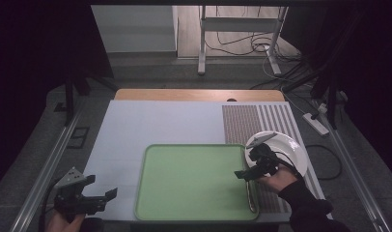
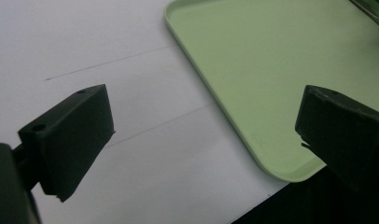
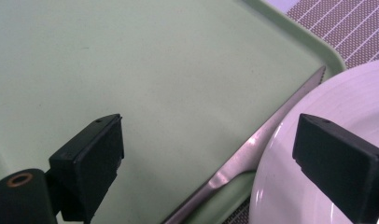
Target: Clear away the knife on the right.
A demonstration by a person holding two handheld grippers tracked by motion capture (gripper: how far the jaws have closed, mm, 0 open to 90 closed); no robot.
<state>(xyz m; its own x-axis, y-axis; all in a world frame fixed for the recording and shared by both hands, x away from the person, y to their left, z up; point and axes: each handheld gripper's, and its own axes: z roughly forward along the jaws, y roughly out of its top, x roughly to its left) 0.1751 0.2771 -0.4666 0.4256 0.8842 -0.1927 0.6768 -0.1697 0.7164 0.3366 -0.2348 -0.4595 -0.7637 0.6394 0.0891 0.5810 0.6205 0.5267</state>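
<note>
I see the right gripper point(image 3: 206, 144) open, empty. Knife point(image 3: 253, 144) lies below its jaws on the tray point(image 3: 131, 60), plate point(image 3: 327, 107) beside. Left gripper point(image 2: 201, 140) open too.

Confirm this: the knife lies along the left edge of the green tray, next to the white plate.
Not quite. The knife lies along the right edge of the green tray, on the side next to the white plate. The high view shows this, and the right gripper view shows the blade beside the plate's rim.
</note>
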